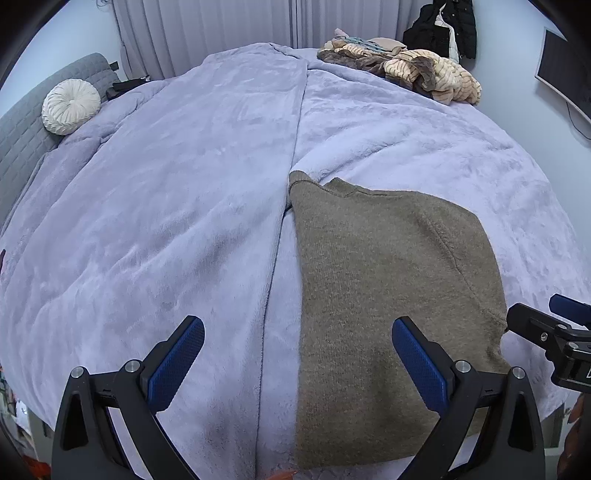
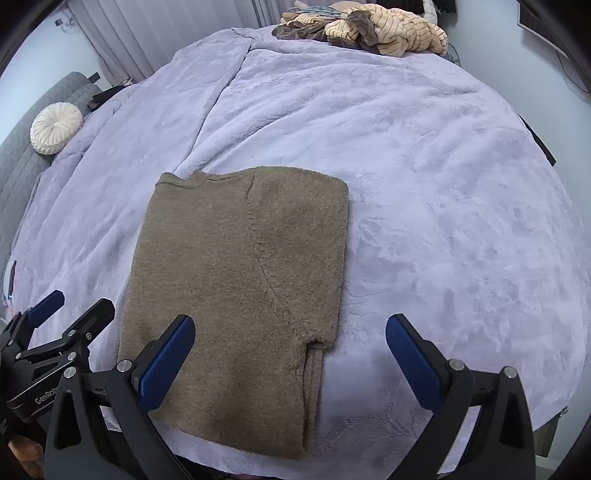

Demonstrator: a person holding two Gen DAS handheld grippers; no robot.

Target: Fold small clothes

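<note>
Both claws hover spread and empty over a lavender blanket on the bed. The left claw straddles the left edge of the olive-brown sweater, which lies just ahead of it. The right claw has the garment's lower right corner between its fingers, sleeves apparently tucked into a long rectangle. A crosswise fold probably remains; a heap of clothes waits far ahead. Partial lettering, "GenRob", shows on the left claw's body.
</note>
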